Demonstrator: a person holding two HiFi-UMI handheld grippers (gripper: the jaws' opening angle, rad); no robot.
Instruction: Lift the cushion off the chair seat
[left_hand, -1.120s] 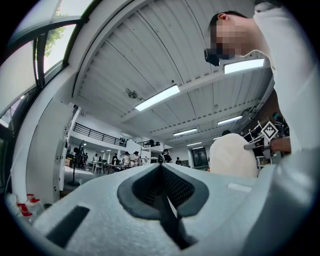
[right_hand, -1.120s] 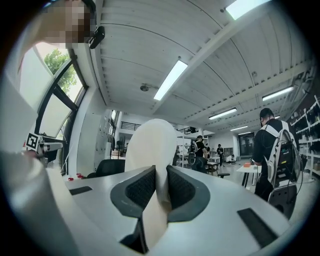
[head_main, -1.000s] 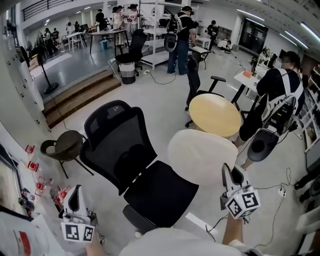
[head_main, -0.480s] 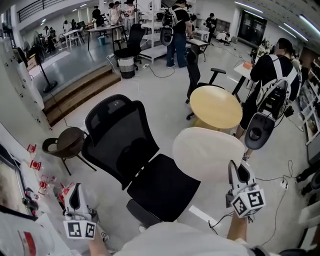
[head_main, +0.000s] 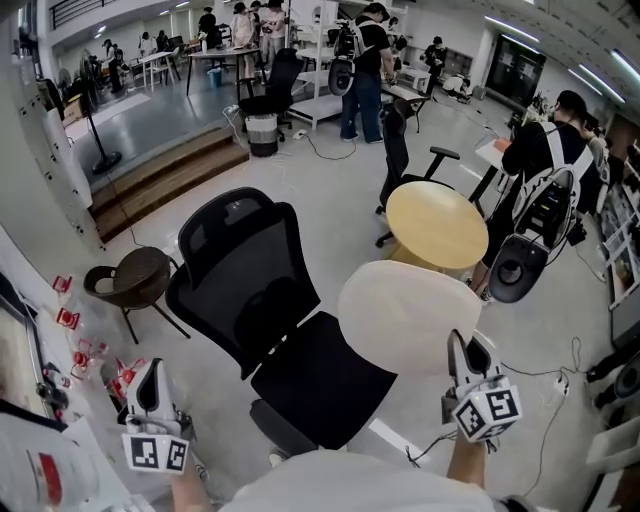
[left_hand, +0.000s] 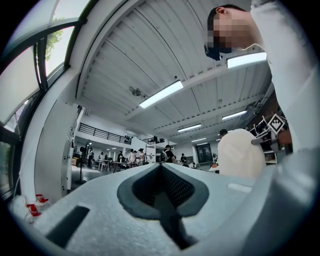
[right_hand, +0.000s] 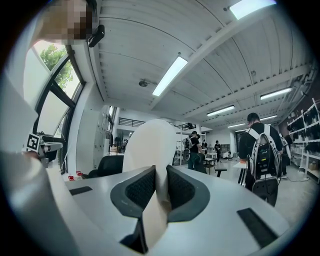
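Note:
The black mesh office chair stands in the middle of the head view, and its black seat is bare. A round cream cushion hangs to the right of the seat, off the chair. My right gripper is shut on its near edge. In the right gripper view the cushion rises edge-on between the dark pads of the right gripper. My left gripper hovers low at the left, apart from the chair. In its own view the left gripper is shut with nothing in it, and the cushion shows at the right.
A round wooden table stands behind the cushion, with a person wearing a backpack beside it. A small brown chair sits left of the office chair. Wooden steps and another black chair lie farther back. A cable runs over the floor at right.

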